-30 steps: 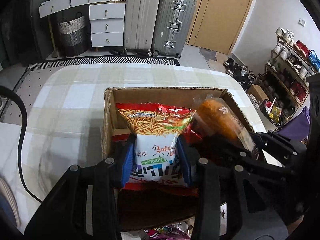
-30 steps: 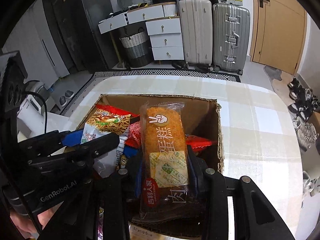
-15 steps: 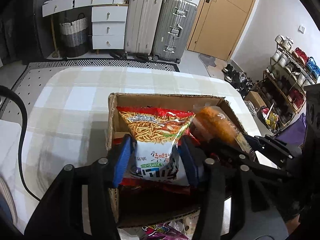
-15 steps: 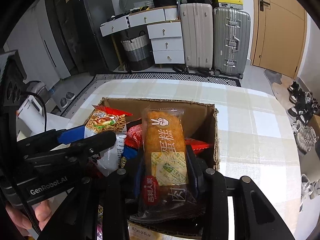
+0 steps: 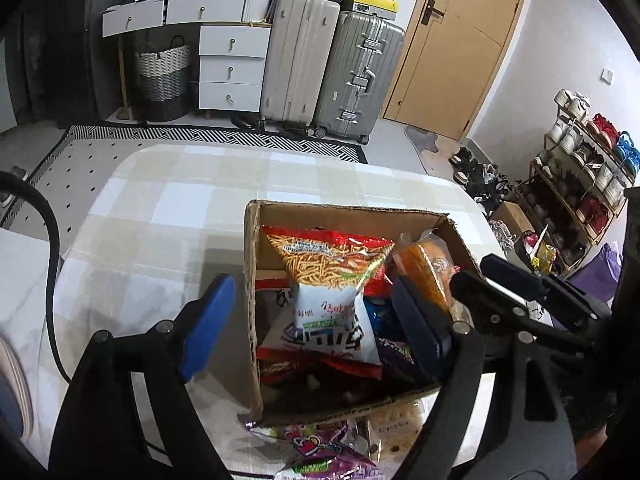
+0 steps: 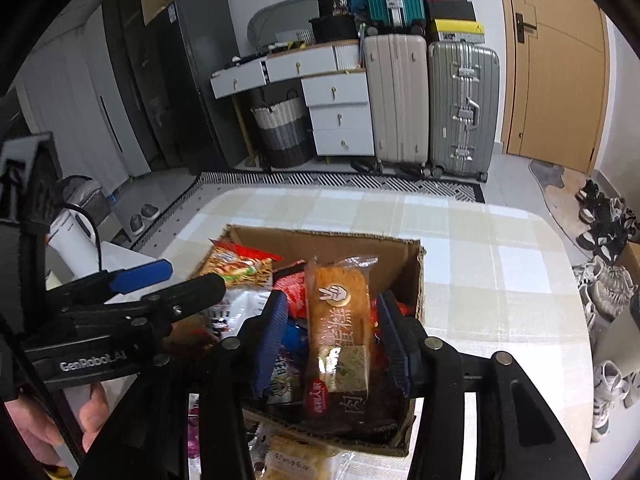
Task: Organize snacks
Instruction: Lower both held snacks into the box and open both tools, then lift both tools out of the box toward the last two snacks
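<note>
An open cardboard box (image 5: 251, 280) (image 6: 416, 276) stands on the checked table and holds several snack packs. A red and white noodle snack bag (image 5: 328, 292) (image 6: 236, 268) lies in its left part. My left gripper (image 5: 316, 328) is open, its jaws wide apart on either side of the bag, the left finger (image 5: 208, 320) outside the box wall. An orange cake pack (image 6: 340, 328) (image 5: 424, 268) lies in the box's right part. My right gripper (image 6: 334, 340) is open around it, the blue pads a little off its sides.
More snack packs lie on the table in front of the box: a purple one (image 5: 320, 452) and a biscuit pack (image 6: 296, 460). Bare checked tablecloth (image 5: 168, 208) extends left of and behind the box. The table's right edge (image 6: 576, 320) is close to the box.
Both grippers have opened and let go: the noodle bag and the cake pack now rest in the box. Both grippers have drawn back and up a little.
</note>
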A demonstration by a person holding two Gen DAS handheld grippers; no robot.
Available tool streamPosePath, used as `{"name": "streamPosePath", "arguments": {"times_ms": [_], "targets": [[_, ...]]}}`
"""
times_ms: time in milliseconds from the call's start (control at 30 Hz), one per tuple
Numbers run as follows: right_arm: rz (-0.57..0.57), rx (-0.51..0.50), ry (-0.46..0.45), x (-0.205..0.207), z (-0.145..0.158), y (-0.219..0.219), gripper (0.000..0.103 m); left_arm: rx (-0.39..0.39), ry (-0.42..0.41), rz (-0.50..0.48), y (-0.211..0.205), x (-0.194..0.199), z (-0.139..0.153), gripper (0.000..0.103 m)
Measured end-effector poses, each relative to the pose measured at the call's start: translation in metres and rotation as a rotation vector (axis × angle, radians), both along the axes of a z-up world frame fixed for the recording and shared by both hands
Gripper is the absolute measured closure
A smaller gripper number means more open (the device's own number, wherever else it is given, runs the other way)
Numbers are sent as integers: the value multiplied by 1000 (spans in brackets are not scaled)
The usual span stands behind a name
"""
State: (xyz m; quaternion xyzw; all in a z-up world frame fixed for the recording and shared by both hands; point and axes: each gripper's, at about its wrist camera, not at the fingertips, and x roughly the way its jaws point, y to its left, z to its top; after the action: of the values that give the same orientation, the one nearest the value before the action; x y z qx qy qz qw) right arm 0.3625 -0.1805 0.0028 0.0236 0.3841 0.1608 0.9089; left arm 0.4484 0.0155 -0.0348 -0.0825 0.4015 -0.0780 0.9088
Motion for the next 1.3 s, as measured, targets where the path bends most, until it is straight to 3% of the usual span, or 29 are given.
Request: {"name": "streamPosePath", "arguments": {"times_ms": [167,300,500,600,700,1033,1300], "targets": [[1,28,-50,-26,17,-1,53,-4,-53,-10,2,-27,15,21],[-18,60,-120,-58,33,-7,29,33,-135,-4,-3,-62,40,18],[-43,135,-182,-105,56,-23,18,62,-242,9,-9,-124,81,10],[-56,167,-216,-132,69,-32,17,31,-281,33,-4,-157,102,1],[-59,190,-245,-160,82,-37,17,-4,-322,47,0,-193,119,1],[3,223,-368,-278,118,-36,13,-13,-430,80,2,-344,162,1],[59,298,-435,-360,127,-28,8,11,-485,135,8,-452,173,1]]}}
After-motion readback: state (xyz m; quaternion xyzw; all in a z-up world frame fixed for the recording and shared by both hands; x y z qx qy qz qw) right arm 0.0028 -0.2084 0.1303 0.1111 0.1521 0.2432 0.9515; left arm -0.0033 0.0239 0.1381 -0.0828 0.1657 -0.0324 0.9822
